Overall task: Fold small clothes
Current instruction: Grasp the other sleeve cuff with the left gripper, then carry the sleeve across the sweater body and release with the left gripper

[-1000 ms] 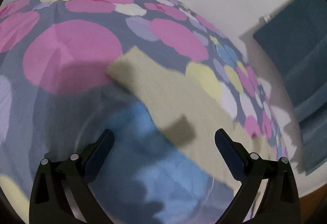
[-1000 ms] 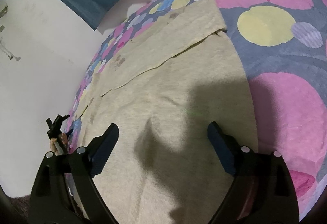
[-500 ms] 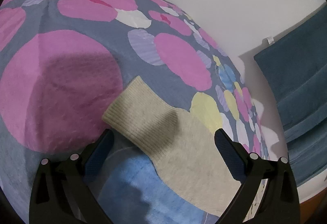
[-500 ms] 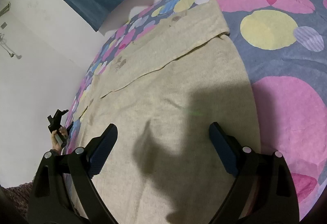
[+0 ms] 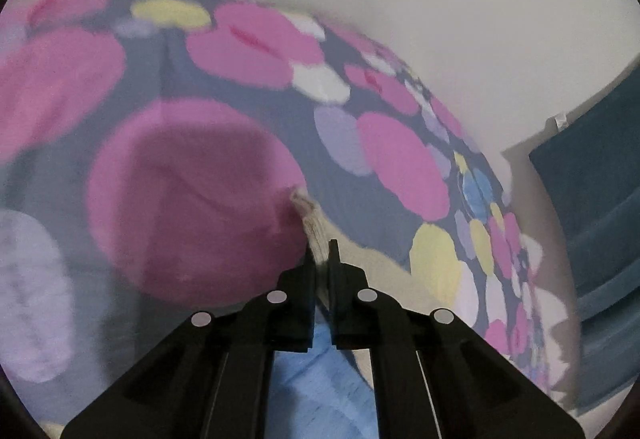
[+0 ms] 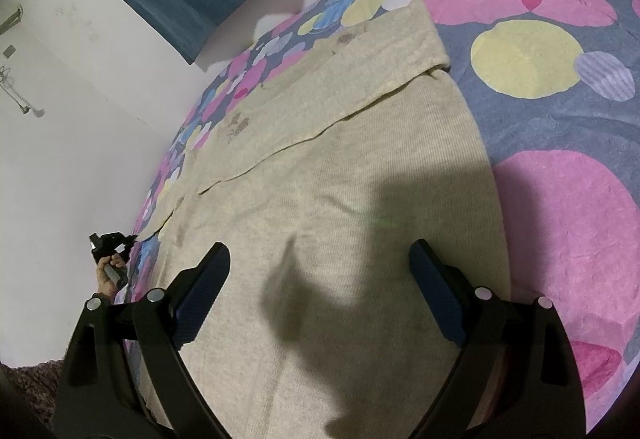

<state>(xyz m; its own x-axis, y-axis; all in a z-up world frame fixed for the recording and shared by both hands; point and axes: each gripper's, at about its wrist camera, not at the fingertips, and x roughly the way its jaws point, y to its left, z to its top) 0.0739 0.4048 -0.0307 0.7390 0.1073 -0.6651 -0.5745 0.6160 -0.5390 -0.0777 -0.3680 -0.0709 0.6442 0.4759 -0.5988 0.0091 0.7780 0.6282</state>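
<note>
The beige sweater (image 6: 340,239) lies mostly flat on the spotted bedspread (image 6: 560,231), one sleeve apparently folded in, left tongs (image 5: 322,259) pinching the other cuff (image 5: 310,223), right tongs (image 6: 320,271) gaping, empty.

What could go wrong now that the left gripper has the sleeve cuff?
1. The left gripper has just closed on only the cuff's edge; it may slip out when lifted.
2. The right gripper hangs open over the sweater, pinning nothing, so the body may drag along.
3. The bedspread lies right under the cuff; it might be pinched too.
</note>
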